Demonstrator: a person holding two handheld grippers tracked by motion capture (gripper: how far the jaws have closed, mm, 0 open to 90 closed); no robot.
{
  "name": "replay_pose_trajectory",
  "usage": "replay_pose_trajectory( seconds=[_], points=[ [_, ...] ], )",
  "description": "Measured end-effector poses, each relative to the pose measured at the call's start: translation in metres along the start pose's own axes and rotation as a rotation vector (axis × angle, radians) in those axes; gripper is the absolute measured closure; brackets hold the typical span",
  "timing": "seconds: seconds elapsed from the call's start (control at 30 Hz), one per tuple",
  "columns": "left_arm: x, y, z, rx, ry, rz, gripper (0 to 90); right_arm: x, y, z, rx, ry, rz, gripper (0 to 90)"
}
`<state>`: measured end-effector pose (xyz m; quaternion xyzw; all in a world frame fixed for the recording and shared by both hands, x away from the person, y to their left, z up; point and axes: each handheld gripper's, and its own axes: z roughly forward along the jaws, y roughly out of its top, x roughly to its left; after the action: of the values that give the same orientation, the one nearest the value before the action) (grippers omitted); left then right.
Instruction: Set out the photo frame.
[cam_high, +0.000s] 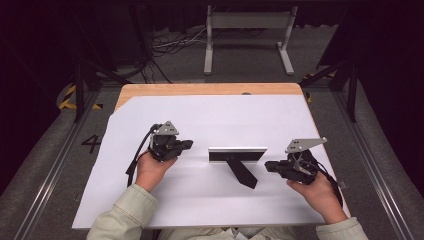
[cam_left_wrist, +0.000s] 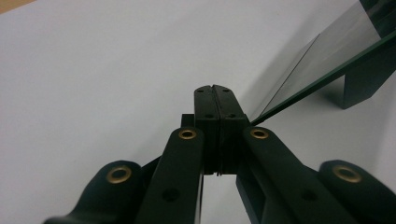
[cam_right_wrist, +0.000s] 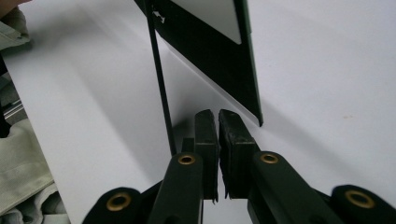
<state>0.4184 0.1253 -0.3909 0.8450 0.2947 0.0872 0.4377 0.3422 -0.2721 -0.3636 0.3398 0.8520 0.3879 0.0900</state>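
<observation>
A small picture frame (cam_high: 237, 154) stands upright on the white sheet (cam_high: 210, 115), propped by its black back leg (cam_high: 243, 172), which points toward me. My left gripper (cam_high: 189, 144) lies to the frame's left, a short way off, aimed at it. Its jaws are pressed together and empty (cam_left_wrist: 215, 88), with the frame's glass edge (cam_left_wrist: 327, 56) just to the right of them. My right gripper (cam_high: 267, 164) sits just off the frame's right end. Only a thin slit shows between its jaws (cam_right_wrist: 218, 114), and nothing is in it. The frame's back (cam_right_wrist: 210, 42) rises close ahead of them.
The white sheet covers most of a wooden table (cam_high: 200, 89). Past the table's far edge, a grey metal stand (cam_high: 247, 22) and loose cables (cam_high: 170, 42) rest on the floor. My sleeves (cam_high: 125, 215) come in at the near edge.
</observation>
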Motion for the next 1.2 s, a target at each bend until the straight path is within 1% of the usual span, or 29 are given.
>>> replay_pose_trajectory(
  seconds=[0.13,0.17,0.3,0.43,0.47,0.5,0.57,0.63,0.67,0.77,0.83,0.93,1.0,1.03,1.07,1.13,1.17,1.2],
  points=[
    [-0.001,0.001,0.001,0.000,-0.001,0.000,89.7,-0.004,-0.001,-0.004,-0.014,-0.015,0.009,86.3],
    [-0.001,0.001,0.002,0.001,-0.008,-0.003,89.7,-0.005,-0.001,-0.005,-0.015,-0.016,0.012,86.4],
    [-0.004,0.001,0.008,0.010,-0.011,0.000,89.7,-0.008,-0.002,-0.007,-0.018,-0.025,0.020,86.6],
    [-0.007,0.002,0.018,0.026,-0.012,0.019,89.8,-0.010,-0.003,-0.009,-0.021,-0.032,0.027,86.6],
    [-0.008,0.002,0.022,0.038,-0.014,0.032,89.8,-0.010,-0.003,-0.009,-0.022,-0.032,0.029,86.6],
    [-0.009,0.001,0.024,0.042,-0.015,0.032,89.8,-0.011,-0.003,-0.009,-0.022,-0.033,0.032,86.6],
    [-0.011,0.001,0.032,0.060,-0.034,0.039,89.8,-0.011,-0.003,-0.010,-0.024,-0.037,0.033,86.5],
    [-0.013,0.000,0.038,0.074,-0.040,0.045,89.8,-0.012,-0.004,-0.011,-0.028,-0.038,0.036,86.3],
    [-0.012,0.000,0.041,0.077,-0.052,0.043,89.8,-0.012,-0.004,-0.011,-0.031,-0.040,0.036,86.2],
    [-0.013,-0.002,0.051,0.085,-0.080,0.020,89.8,-0.012,-0.004,-0.013,-0.030,-0.041,0.039,86.2],
    [-0.013,-0.002,0.056,0.094,-0.085,0.023,89.8,-0.012,-0.005,-0.013,-0.034,-0.041,0.042,86.2],
    [-0.016,-0.004,0.062,0.090,-0.087,0.062,89.8,-0.013,-0.005,-0.014,-0.038,-0.042,0.042,85.5],
    [-0.016,-0.005,0.065,0.082,-0.096,0.048,89.8,-0.013,-0.005,-0.014,-0.039,-0.040,0.046,85.5],
    [-0.015,-0.005,0.066,0.084,-0.098,0.050,89.8,-0.013,-0.005,-0.014,-0.038,-0.041,0.049,85.5],
    [-0.015,-0.006,0.068,0.080,-0.100,0.043,89.8,-0.013,-0.005,-0.014,-0.039,-0.040,0.049,85.5],
    [-0.013,-0.007,0.071,0.086,-0.105,0.039,89.8,-0.013,-0.006,-0.014,-0.039,-0.041,0.049,85.5],
    [-0.012,-0.008,0.074,0.085,-0.102,0.045,89.8,-0.013,-0.006,-0.014,-0.040,-0.041,0.050,85.3],
    [-0.011,-0.010,0.078,0.088,-0.104,0.044,89.8,-0.013,-0.006,-0.014,-0.041,-0.040,0.051,85.3]
  ],
)
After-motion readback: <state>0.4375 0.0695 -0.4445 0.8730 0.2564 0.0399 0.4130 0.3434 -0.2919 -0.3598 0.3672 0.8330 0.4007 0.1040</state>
